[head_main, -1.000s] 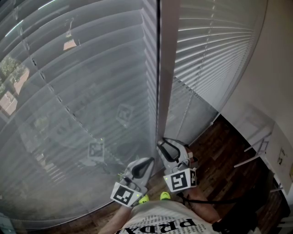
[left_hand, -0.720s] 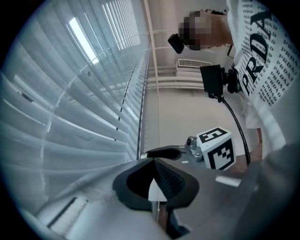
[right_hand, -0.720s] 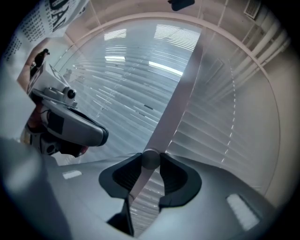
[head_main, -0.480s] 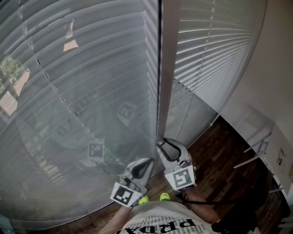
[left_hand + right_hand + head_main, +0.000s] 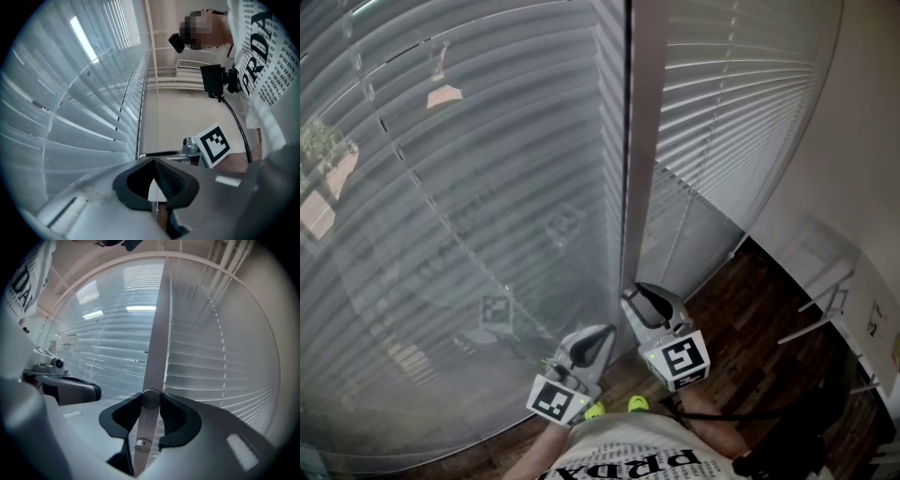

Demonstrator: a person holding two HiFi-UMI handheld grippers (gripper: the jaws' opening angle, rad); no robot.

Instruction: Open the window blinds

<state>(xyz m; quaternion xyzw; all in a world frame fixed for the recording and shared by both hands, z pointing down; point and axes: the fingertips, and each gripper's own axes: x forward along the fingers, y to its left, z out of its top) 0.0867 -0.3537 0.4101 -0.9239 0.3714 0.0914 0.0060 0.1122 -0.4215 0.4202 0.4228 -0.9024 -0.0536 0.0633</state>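
Note:
Two grey slatted blinds hang side by side, the left blind and the right blind, with slats nearly closed. A pale tilt wand hangs between them. My right gripper is shut on the wand's lower end. In the right gripper view the wand runs down between the pads of that gripper, its round knob pinched there. My left gripper sits just left of it, close to the left blind. In the left gripper view its jaws are shut, with nothing clearly held.
Dark wood floor lies below the blinds. A white wall closes the right side, with a white metal frame at its foot. The person's printed white shirt fills the bottom edge. The right gripper's marker cube shows beside the left gripper.
My right gripper has twisted on the wand, turning its marker cube to the right. The left blind's slats have tilted a little, and the reflections in them have faded. The left gripper stayed put.

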